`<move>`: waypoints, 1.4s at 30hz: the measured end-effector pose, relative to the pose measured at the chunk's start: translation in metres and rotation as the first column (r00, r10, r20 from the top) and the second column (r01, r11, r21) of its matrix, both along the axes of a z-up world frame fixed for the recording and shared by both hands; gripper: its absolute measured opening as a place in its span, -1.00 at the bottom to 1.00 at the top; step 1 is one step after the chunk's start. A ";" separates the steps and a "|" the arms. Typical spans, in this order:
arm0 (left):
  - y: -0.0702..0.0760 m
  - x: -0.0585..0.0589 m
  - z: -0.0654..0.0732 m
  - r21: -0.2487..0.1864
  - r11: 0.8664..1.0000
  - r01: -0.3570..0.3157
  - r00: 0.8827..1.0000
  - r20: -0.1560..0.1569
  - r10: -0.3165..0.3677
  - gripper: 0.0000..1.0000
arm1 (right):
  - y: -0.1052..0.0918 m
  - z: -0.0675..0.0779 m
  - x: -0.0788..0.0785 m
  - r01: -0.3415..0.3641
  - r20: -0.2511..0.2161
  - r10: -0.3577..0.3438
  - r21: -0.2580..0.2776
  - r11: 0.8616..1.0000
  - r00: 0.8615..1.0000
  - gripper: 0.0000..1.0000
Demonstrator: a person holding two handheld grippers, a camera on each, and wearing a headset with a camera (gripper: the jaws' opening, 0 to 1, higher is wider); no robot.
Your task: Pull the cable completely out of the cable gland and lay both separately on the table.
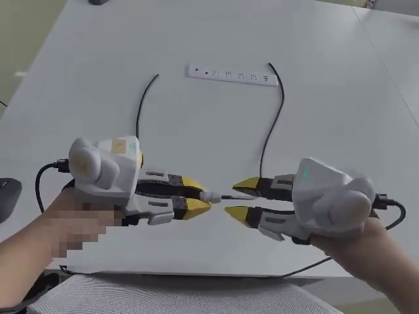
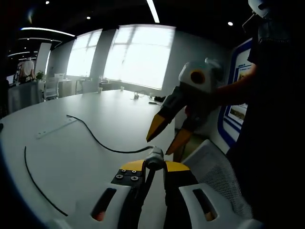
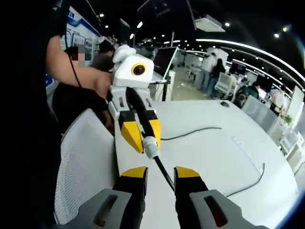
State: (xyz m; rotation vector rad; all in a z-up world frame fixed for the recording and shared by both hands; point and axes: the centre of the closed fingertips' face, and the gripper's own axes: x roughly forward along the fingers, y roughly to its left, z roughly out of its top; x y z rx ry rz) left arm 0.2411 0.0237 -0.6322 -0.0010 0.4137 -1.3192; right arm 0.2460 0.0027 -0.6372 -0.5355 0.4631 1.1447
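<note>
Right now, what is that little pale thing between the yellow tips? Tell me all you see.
The cable gland is a small, pale grey fitting, plastic by its look. It hangs above the table, pinched in the shut jaws of the left gripper. A black cable leaves its end, between the open jaws of the right gripper.

Power strip (image 1: 229, 74) on table (image 1: 78, 85)

The left gripper (image 1: 204, 198) and right gripper (image 1: 232, 198) share white rounded housings (image 1: 105, 167) behind black jaws with yellow tips (image 1: 190, 185). A black cable (image 1: 46, 171) leaves each rear. Four small screws (image 2: 127, 177) sit just behind the left jaws' yellow tips.
</note>
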 end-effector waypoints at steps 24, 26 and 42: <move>-0.009 0.009 0.004 0.008 1.000 0.000 1.000 -0.011 0.000 -0.70 | 0.009 -0.002 0.008 -0.011 0.205 0.044 -0.158 0.987 0.978 -0.96; -0.009 0.009 0.002 0.015 1.000 0.001 1.000 -0.018 0.000 -0.70 | 0.008 -0.003 0.009 -0.009 0.201 0.041 -0.157 0.988 0.979 -0.98; -0.010 0.008 0.001 0.026 0.999 -0.027 1.000 0.004 0.027 -0.71 | 0.006 -0.005 0.010 0.038 0.157 -0.016 -0.138 0.990 0.987 -1.00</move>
